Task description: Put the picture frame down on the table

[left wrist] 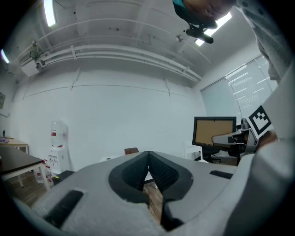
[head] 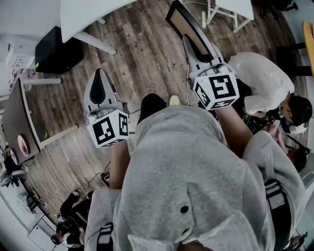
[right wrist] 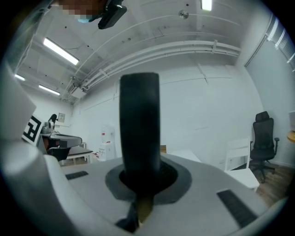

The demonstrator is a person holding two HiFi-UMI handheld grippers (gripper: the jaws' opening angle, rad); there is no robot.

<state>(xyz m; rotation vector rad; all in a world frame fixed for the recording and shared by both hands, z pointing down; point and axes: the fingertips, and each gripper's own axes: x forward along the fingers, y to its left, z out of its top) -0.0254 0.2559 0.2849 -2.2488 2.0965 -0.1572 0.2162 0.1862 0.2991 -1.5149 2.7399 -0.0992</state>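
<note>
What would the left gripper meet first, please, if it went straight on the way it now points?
Most likely the white table ahead of the left gripper, perhaps its slanted leg first; only wooden floor shows between them. Depth is hard to judge.

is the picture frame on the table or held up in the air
Held up: the right gripper is shut on the picture frame by its edge, above the wood floor.

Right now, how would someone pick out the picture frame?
Over the wood floor, find the right gripper with its marker cube. The frame sticks out ahead of it, clamped in its tongs. Black rim, tan inside; the tables nearby are white.
</note>
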